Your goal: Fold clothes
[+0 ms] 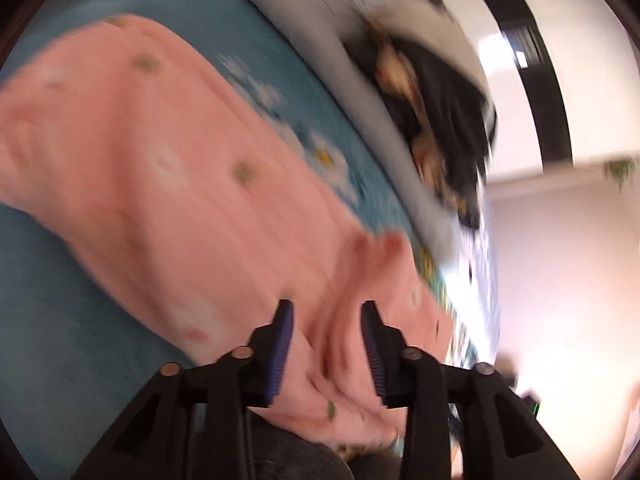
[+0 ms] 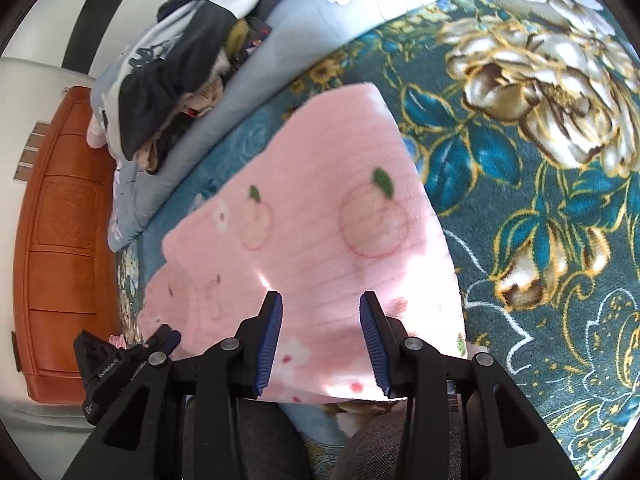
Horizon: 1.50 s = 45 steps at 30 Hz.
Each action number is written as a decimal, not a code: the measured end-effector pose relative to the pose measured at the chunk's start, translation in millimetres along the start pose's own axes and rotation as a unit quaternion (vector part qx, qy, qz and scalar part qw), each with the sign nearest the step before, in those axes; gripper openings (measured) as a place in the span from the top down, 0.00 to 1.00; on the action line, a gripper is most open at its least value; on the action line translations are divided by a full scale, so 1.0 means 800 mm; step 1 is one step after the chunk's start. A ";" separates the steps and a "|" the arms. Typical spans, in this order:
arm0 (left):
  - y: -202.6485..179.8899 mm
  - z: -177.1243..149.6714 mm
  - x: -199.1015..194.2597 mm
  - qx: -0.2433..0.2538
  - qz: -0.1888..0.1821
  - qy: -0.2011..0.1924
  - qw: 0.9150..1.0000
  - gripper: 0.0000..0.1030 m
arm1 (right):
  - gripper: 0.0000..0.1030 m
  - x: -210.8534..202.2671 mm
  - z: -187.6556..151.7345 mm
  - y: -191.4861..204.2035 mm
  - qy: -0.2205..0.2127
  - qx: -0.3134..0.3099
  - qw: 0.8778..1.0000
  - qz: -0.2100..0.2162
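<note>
A pink fleece garment (image 1: 180,168) printed with peaches lies spread on a teal floral blanket (image 1: 60,300); the left wrist view is blurred. My left gripper (image 1: 326,308) is open, its jaws standing either side of a bunched fold at the garment's near edge. Seen from the right wrist, the same garment (image 2: 320,208) lies flat on the blanket (image 2: 520,200). My right gripper (image 2: 320,300) hangs open just over its near edge with nothing between the pads. The left gripper (image 2: 164,338) shows at the garment's lower left corner.
A heap of dark clothes (image 2: 176,72) sits on a pale blue quilt (image 2: 304,32) beyond the garment. An orange wooden cabinet (image 2: 60,220) stands to the left of the bed. A person's grey-trousered knees (image 2: 256,440) are under the grippers.
</note>
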<state>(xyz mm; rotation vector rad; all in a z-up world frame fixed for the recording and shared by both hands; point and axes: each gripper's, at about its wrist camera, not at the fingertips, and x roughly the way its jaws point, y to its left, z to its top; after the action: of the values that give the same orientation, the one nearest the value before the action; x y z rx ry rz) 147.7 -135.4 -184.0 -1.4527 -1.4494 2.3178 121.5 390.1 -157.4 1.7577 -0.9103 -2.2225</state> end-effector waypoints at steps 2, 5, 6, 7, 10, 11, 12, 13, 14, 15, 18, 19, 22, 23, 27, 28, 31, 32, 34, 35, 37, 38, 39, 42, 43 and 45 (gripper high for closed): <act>0.039 0.020 -0.042 -0.054 0.019 -0.069 0.996 0.51 | 0.60 -0.006 -0.001 -0.001 -0.006 -0.003 1.000 0.001; 0.095 0.035 -0.081 -0.134 0.042 -0.134 0.981 0.43 | 0.60 -0.015 -0.004 -0.003 -0.012 -0.003 1.000 0.001; 0.106 0.037 -0.078 -0.152 0.032 -0.131 0.979 0.43 | 0.60 -0.017 -0.005 -0.004 -0.014 -0.001 1.000 0.000; 0.117 0.039 -0.075 -0.169 0.022 -0.129 0.977 0.43 | 0.60 -0.018 -0.006 -0.004 -0.015 0.002 1.000 -0.002; 0.149 0.046 -0.066 -0.221 -0.010 -0.123 0.967 0.43 | 0.60 -0.016 -0.007 -0.006 -0.013 0.010 1.000 -0.007; 0.160 0.049 -0.062 -0.238 -0.020 -0.121 0.963 0.43 | 0.60 -0.014 -0.006 -0.007 -0.012 0.012 1.000 -0.009; 0.171 0.051 -0.059 -0.255 -0.030 -0.118 0.959 0.41 | 0.60 -0.011 -0.006 -0.005 -0.010 0.013 1.000 -0.012; 0.181 0.053 -0.056 -0.272 -0.041 -0.116 0.954 0.37 | 0.60 -0.009 -0.006 -0.003 -0.009 0.012 1.000 -0.014; 0.192 0.055 -0.053 -0.289 -0.051 -0.113 0.949 0.37 | 0.60 -0.007 -0.005 0.001 -0.008 0.010 1.000 -0.015; 0.203 0.058 -0.050 -0.306 -0.062 -0.111 0.944 0.36 | 0.60 -0.005 -0.004 0.006 -0.007 0.007 1.000 -0.015; 0.219 0.067 -0.040 -0.333 -0.078 -0.102 0.934 0.30 | 0.60 -0.003 -0.001 0.022 -0.006 -0.008 1.000 -0.017; 0.220 0.071 -0.036 -0.335 -0.080 -0.099 0.934 0.25 | 0.60 -0.004 0.000 0.026 -0.008 -0.012 1.000 -0.017; 0.222 0.082 -0.028 -0.341 -0.087 -0.094 0.931 0.22 | 0.60 -0.006 0.004 0.033 -0.010 -0.017 1.000 -0.021; 0.222 0.085 -0.028 -0.342 -0.096 -0.098 0.930 0.22 | 0.60 -0.006 0.005 0.035 -0.010 -0.018 1.000 -0.022; 0.212 0.106 -0.023 -0.319 -0.107 -0.105 0.936 0.30 | 0.59 -0.004 0.005 0.037 -0.006 -0.020 0.999 -0.030; 0.205 0.114 -0.021 -0.304 -0.106 -0.098 0.941 0.45 | 0.59 -0.003 0.005 0.037 -0.004 -0.020 0.999 -0.032; 0.174 0.145 -0.019 -0.231 -0.107 -0.076 0.964 0.74 | 0.59 0.000 0.003 0.035 0.000 -0.017 0.999 -0.037; 0.159 0.155 -0.025 -0.193 -0.125 -0.074 0.970 0.78 | 0.59 0.001 0.003 0.034 0.001 -0.016 0.999 -0.039; 0.124 0.167 -0.045 -0.108 -0.184 -0.082 0.974 0.78 | 0.59 0.002 0.004 0.033 0.002 -0.016 0.999 -0.041; 0.108 0.170 -0.058 -0.065 -0.216 -0.088 0.970 0.78 | 0.59 0.003 0.004 0.033 0.003 -0.016 0.999 -0.042; 0.092 0.170 -0.074 0.003 -0.213 -0.103 0.972 0.78 | 0.59 0.003 0.005 0.033 0.004 -0.016 0.999 -0.043; 0.097 0.171 -0.069 0.016 -0.168 -0.097 0.981 0.77 | 0.59 0.004 0.005 0.033 0.004 -0.016 0.999 -0.044; 0.110 0.173 -0.057 0.008 -0.125 -0.079 0.989 0.77 | 0.59 0.004 0.006 0.033 0.004 -0.016 0.999 -0.045; 0.174 0.172 -0.024 -0.076 -0.050 -0.028 0.996 0.77 | 0.59 0.005 0.007 0.032 0.006 -0.017 0.999 -0.047; 0.190 0.168 -0.022 -0.098 -0.043 -0.025 0.994 0.75 | 0.59 0.007 0.006 0.032 0.008 -0.018 0.999 -0.047; 0.214 0.158 -0.023 -0.135 -0.051 -0.027 0.989 0.68 | 0.59 0.009 0.005 0.033 0.011 -0.022 0.998 -0.049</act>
<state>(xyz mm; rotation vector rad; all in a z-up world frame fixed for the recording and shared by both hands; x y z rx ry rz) 135.5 -326.1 -279.3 -1.3415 -1.8667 2.1844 109.0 366.6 -148.3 1.8404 -0.7799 -2.2583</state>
